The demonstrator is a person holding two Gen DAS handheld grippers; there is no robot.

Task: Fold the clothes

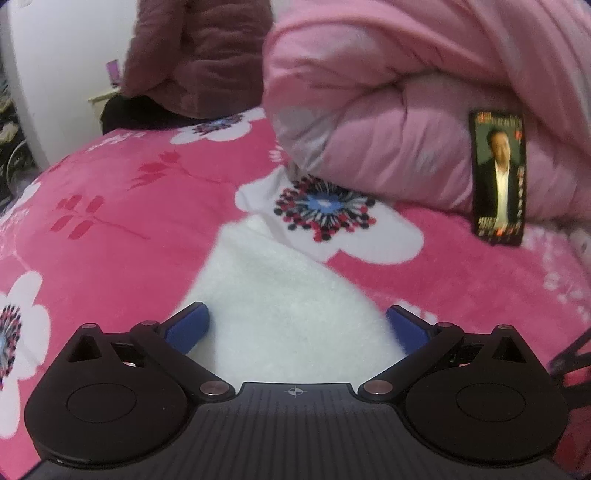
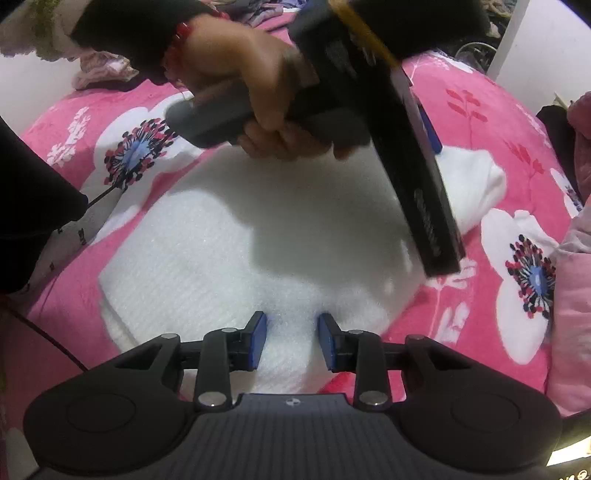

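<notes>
Bed covered by a pink floral blanket, printed with large white blossoms with dark, blue-centred stamens. At the far side, a rolled pale pink quilt resting on the blanket; propped against it, upright, a dark phone with a lit screen. Beyond the bed edge, a person in a mauve padded jacket before a white wall; heaped clothing at the far edge in the right wrist view, too blurred to tell apart.

White knitted garment spread flat on the blanket, mid-bed, ribbed texture visible, one narrower part trailing away toward the quilt side.

Left tool held low above the garment's near portion, blue pads spread wide apart, nothing between them, white fabric showing in the gap. Seen from the right wrist camera as a dark body tilted downward over the far part of the garment, gripped at its grey handle by the left hand, fingers curled beneath, dark sleeve and red bracelet at the wrist; shadow cast on the cloth below.

Right tool positioned over the garment's near edge, blue pads parted by a moderate gap, nothing between them; contact with the cloth not determinable.
</notes>
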